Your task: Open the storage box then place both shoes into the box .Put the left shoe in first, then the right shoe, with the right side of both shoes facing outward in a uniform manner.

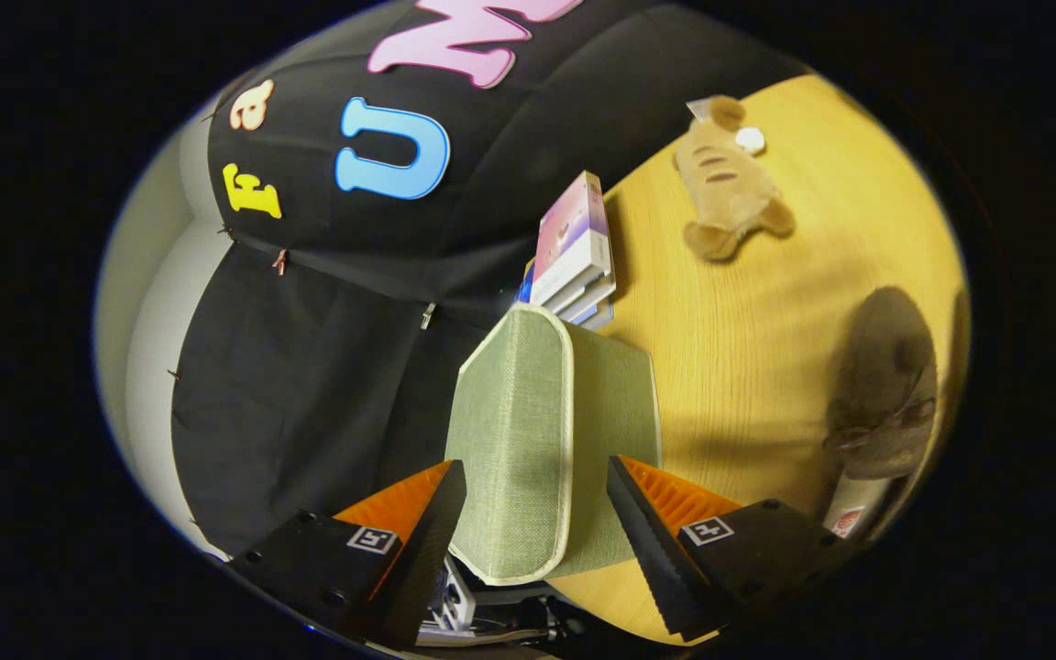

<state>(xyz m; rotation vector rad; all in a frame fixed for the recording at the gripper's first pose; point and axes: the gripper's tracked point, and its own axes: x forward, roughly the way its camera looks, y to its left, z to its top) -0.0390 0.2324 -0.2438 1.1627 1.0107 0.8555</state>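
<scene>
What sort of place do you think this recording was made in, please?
Probably a staged booth set up as a home: a wooden table carries a green storage box between the open gripper's fingers, a plush toy and books.

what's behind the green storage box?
Beyond the green storage box, which sits between the open hand-held gripper's fingers, a stack of books stands on the wooden table. The stack's lower part is covered by the box.

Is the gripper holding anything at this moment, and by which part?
Nothing is firmly held. The gripper is open, its fingers either side of the green fabric storage box, with a visible gap at the right finger.
</scene>
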